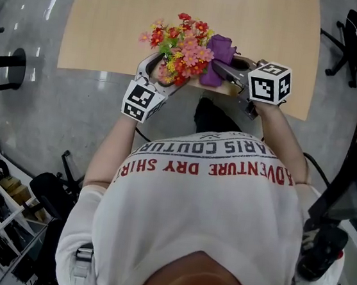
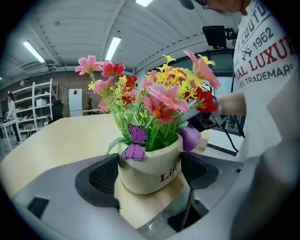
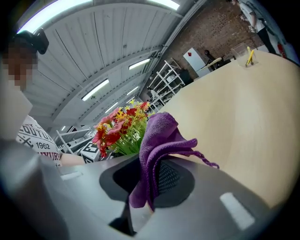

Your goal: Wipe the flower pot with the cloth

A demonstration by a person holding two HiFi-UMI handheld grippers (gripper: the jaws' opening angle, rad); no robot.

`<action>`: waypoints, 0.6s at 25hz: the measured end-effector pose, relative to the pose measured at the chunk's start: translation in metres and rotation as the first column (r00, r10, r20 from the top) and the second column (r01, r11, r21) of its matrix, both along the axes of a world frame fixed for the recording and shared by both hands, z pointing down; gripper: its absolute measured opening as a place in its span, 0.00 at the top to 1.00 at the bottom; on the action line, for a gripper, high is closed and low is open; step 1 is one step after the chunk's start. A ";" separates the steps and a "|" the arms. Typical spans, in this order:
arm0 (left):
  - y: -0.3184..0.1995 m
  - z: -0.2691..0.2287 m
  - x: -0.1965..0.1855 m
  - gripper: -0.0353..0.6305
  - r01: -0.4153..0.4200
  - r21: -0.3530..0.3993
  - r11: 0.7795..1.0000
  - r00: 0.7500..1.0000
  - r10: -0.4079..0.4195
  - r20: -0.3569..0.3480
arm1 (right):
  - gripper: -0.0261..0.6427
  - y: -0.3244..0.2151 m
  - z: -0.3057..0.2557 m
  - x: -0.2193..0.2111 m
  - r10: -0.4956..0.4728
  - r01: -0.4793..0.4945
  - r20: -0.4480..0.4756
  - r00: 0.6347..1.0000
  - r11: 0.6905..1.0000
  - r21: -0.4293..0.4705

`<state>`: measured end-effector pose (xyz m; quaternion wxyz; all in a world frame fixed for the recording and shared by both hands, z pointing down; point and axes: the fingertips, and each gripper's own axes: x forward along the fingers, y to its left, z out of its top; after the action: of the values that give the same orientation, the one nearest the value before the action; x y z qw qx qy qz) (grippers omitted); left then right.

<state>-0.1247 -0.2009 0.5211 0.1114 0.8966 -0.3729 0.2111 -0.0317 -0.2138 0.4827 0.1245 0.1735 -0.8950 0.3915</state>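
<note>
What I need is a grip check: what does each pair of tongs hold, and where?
Left tongs clamp the flower pot by its sides; right tongs pinch the cloth by a bunched fold.

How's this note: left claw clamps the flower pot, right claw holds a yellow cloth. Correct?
No: the cloth is purple, not yellow, as the right gripper view shows. The left claw does clamp the flower pot, and the right claw holds the cloth.

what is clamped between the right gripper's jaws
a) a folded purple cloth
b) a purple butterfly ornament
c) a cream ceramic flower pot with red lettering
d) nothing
A: the right gripper view shows the folded purple cloth pinched in the right gripper, while the cream flower pot sits gripped in the left gripper.
</note>
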 end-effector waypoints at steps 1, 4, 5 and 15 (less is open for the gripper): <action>0.001 0.000 0.000 0.32 -0.002 0.001 1.000 1.000 0.002 -0.002 | 0.89 0.001 0.001 -0.003 -0.011 0.011 -0.003 1.000 1.000 0.000; 0.004 -0.002 0.000 0.32 -0.009 0.001 1.000 1.000 0.009 -0.003 | 0.89 0.003 0.008 -0.009 -0.033 0.034 -0.033 0.999 0.999 0.006; 0.005 -0.003 -0.001 0.32 -0.009 0.001 1.000 1.000 0.009 -0.002 | 0.89 0.004 0.009 -0.011 -0.039 0.040 -0.037 0.999 0.999 0.004; 0.004 -0.008 -0.001 0.32 -0.031 0.004 1.000 1.000 0.031 -0.003 | 0.90 -0.011 0.056 -0.006 -0.053 0.049 -0.300 0.952 0.999 -0.021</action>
<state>-0.1259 -0.1972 0.5131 0.1071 0.9029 -0.3590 0.2108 -0.0377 -0.2243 0.5384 0.2705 0.2070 -0.8673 0.3630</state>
